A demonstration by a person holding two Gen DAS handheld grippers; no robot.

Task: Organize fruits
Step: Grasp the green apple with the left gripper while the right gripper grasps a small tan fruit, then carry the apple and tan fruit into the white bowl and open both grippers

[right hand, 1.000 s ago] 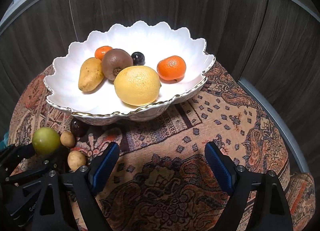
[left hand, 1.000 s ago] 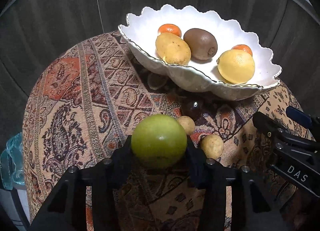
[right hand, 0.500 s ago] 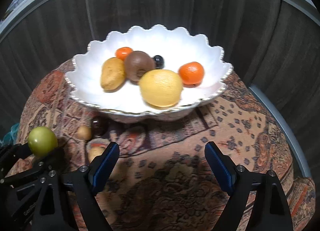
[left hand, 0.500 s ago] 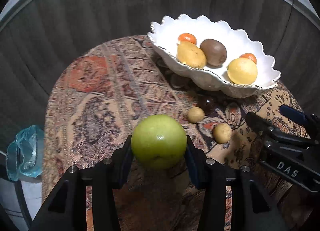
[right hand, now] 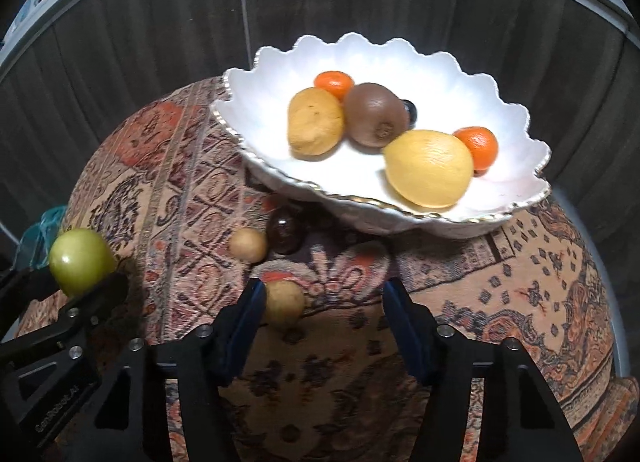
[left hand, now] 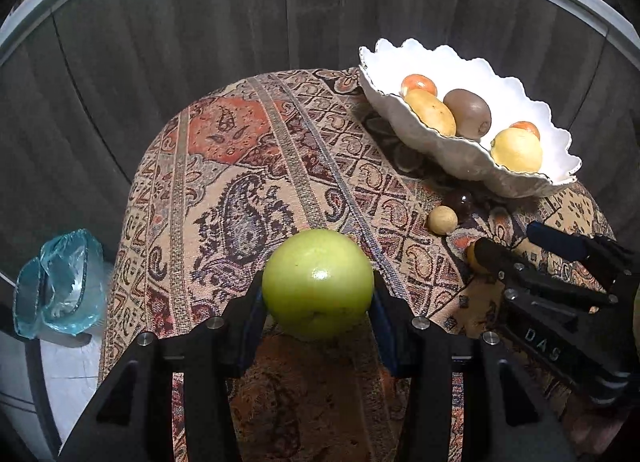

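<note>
Green apple (left hand: 318, 282) sits clamped in the left tongs (left hand: 318, 302) at lower centre, while the right tongs (right hand: 324, 302) are closing, a small tan fruit (right hand: 284, 302) beside one pad

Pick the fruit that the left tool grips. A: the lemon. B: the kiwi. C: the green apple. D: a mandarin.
C: the left tool holds the green apple between its pads above the cloth, while the other three lie in the white bowl.

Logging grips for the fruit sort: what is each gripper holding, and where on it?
Left gripper clamps the round green apple across its sides. Right gripper is closing, gripping nothing yet.
</note>
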